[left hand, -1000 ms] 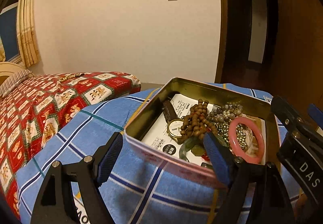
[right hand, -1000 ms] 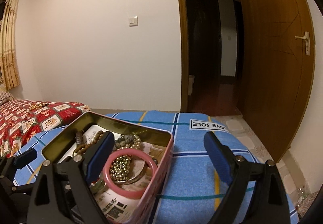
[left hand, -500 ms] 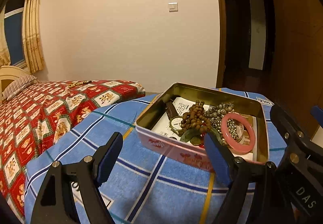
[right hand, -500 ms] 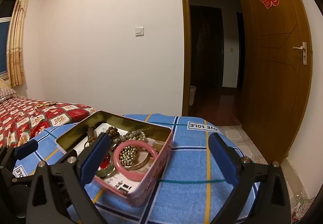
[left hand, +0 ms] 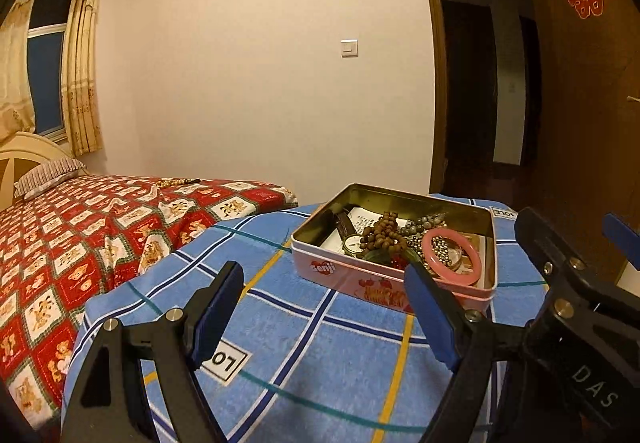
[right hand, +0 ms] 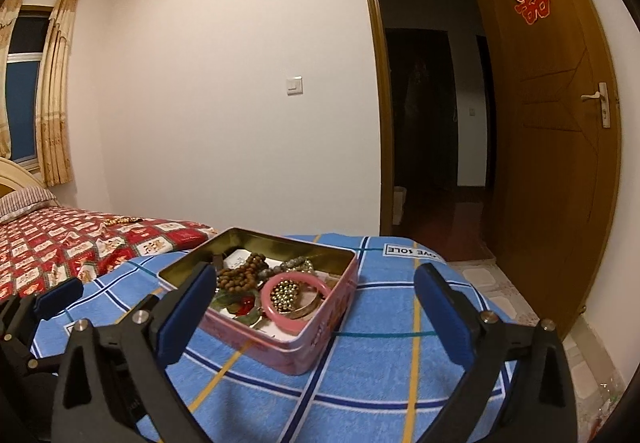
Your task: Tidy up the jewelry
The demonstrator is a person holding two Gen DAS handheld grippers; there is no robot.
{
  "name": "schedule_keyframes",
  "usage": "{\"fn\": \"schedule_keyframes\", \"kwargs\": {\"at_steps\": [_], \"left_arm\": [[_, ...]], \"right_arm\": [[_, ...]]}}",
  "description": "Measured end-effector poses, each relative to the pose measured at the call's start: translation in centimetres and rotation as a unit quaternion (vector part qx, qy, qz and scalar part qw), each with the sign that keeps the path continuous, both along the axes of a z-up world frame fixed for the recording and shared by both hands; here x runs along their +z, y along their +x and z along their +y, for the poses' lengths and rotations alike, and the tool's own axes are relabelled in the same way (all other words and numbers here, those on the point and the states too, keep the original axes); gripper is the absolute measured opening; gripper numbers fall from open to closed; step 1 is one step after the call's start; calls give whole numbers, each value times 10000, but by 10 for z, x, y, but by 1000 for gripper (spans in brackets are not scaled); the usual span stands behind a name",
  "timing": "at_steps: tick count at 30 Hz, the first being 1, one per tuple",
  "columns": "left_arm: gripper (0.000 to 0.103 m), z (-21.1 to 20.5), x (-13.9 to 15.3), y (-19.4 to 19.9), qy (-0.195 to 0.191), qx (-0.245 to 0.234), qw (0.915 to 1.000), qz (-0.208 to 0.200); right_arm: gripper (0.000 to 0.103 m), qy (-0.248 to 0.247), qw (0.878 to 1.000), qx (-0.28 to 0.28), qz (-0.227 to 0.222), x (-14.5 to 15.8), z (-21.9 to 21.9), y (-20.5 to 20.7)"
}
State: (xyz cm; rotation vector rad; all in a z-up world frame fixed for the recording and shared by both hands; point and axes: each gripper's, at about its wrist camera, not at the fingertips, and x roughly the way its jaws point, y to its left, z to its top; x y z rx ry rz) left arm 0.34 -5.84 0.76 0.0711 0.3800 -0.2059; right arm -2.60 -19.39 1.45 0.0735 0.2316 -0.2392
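An open pink tin (left hand: pixel 360 285) (right hand: pixel 312 343) sits on a blue plaid cloth. Inside lie a watch (left hand: pixel 352 243), a brown bead string (left hand: pixel 382 235) (right hand: pixel 240 275), grey and metallic beads (left hand: pixel 428 221) and a pink bangle (left hand: pixel 450 257) (right hand: pixel 296 297). My left gripper (left hand: pixel 328 307) is open and empty, in front of the tin. My right gripper (right hand: pixel 314 317) is open and empty, in front of the tin; its left finger hides the tin's near corner. The right gripper's arm shows at the right of the left wrist view (left hand: pixel 580 315).
The blue plaid cloth (left hand: pixel 304 355) (right hand: pixel 400 363) covers a raised surface beside a bed with a red patterned cover (left hand: pixel 80 235). A bead string (left hand: pixel 176 182) lies on the bed. An open wooden door (right hand: pixel 560 147) and dark doorway stand at the right.
Both grippers have pulled back and up from the tin, so the tin looks smaller and farther away. Both stay open and empty. The tin's contents have not moved.
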Motion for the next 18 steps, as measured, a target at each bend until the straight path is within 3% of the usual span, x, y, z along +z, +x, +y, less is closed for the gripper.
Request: {"fn": "schedule_keyframes", "kwargs": {"at_steps": [10, 18], "left_arm": [[83, 0, 2, -16, 28, -84, 9998, -149], [83, 0, 2, -17, -22, -76, 9999, -119]], "right_arm": [[103, -128, 9985, -126, -508, 6, 6, -25], [103, -115, 9985, -154, -522, 6, 6, -22]]}}
